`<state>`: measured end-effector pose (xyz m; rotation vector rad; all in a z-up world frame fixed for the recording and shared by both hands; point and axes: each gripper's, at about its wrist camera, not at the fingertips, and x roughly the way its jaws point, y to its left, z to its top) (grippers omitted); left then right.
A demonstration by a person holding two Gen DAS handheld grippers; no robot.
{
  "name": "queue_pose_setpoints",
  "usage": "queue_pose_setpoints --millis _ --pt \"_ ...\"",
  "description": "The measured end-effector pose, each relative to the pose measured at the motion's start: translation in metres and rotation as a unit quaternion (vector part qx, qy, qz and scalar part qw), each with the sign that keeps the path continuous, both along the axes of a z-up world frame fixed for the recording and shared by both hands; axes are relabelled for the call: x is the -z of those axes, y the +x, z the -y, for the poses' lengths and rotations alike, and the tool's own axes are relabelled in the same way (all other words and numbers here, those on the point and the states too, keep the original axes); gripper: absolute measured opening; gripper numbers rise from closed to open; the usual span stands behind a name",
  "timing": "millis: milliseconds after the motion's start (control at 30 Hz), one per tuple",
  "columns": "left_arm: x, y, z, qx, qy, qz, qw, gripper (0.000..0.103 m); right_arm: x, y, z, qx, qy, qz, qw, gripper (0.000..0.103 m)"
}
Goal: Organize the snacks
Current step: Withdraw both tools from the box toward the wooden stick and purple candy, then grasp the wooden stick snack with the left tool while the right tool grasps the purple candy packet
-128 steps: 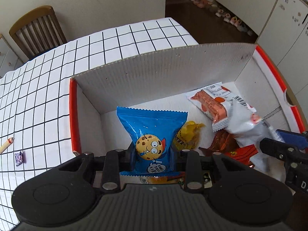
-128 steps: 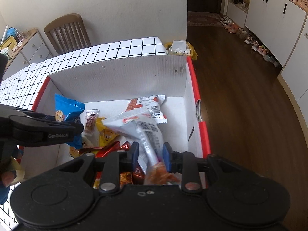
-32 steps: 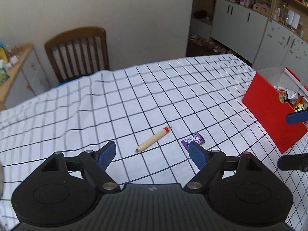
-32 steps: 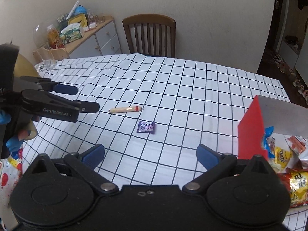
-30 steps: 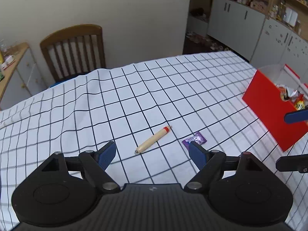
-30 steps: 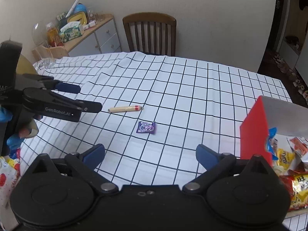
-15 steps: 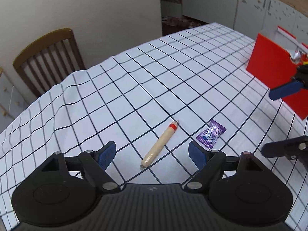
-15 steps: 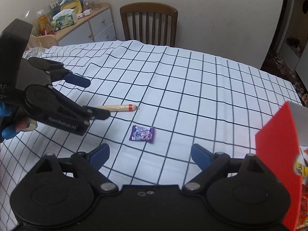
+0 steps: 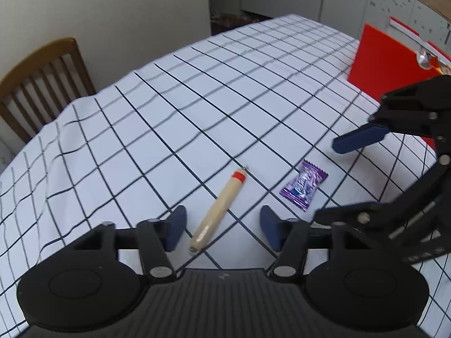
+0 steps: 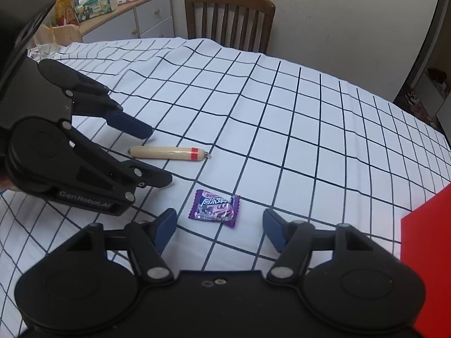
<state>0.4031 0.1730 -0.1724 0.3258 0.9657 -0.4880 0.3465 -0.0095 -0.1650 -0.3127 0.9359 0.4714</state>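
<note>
A beige sausage stick point(image 9: 218, 210) with a red band lies on the checked tablecloth; its near end sits between the fingers of my open left gripper point(image 9: 222, 232). In the right wrist view the same sausage stick point(image 10: 168, 153) lies flat, with the left gripper point(image 10: 157, 156) straddling its left end. A small purple candy packet point(image 10: 215, 208) lies just ahead of my open right gripper point(image 10: 219, 231), a little left of centre. That purple candy packet point(image 9: 304, 189) also shows to the right of the stick, with the right gripper point(image 9: 335, 180) open around it. The red snack box point(image 9: 386, 64) stands at the far right.
A wooden chair point(image 10: 229, 18) stands behind the table's far edge. A sideboard point(image 10: 124, 19) with bottles and tissue packs is at the back left. White cabinets point(image 9: 366, 2) line the far wall. The red box's corner point(image 10: 425, 253) is close at my right.
Both grippers have left the box, swung over the table and come down low: the left around the sausage stick, the right up to the purple candy. Both stay open.
</note>
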Motion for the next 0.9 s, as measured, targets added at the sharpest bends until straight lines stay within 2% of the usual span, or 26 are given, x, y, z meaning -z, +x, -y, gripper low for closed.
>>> queue_pose_setpoints --millis 67,133,233,267,333,467,533,633,900 --pt "0.001 0.001 0.001 0.007 0.001 -0.002 1.0000 0.051 0.002 0.002 -0.002 0.004 0.000 -0.003 1.000 0.059" --pt "0.002 0.002 0.001 0.009 -0.004 -0.008 0.9999 0.043 0.004 0.003 -0.003 0.005 0.000 -0.006 1.000 0.056" --pt "0.003 0.005 0.000 0.011 -0.011 -0.012 0.9998 0.040 0.006 0.006 -0.006 0.008 0.000 -0.010 1.000 0.050" --pt "0.002 0.005 -0.001 0.010 -0.015 -0.014 0.9997 0.039 0.007 0.007 -0.007 0.009 -0.001 -0.011 1.000 0.044" --pt "0.002 0.006 -0.001 0.009 -0.017 -0.013 0.9997 0.036 0.008 0.007 -0.007 0.010 -0.001 -0.009 1.000 0.043" --pt "0.002 0.006 0.000 0.012 -0.025 -0.017 0.9995 0.030 0.008 0.008 -0.010 0.006 0.000 -0.007 1.000 0.035" --pt "0.002 0.006 0.000 0.014 -0.034 -0.024 0.9990 0.021 0.008 0.007 -0.011 0.002 0.000 -0.005 1.000 0.032" --pt "0.001 0.006 0.002 0.012 -0.042 -0.031 0.9986 0.014 0.008 0.008 -0.013 0.002 -0.001 -0.004 1.000 0.029" --pt "0.001 -0.001 0.010 -0.027 -0.045 -0.034 0.9980 0.010 0.004 0.006 -0.001 0.023 0.011 -0.003 1.000 0.019"
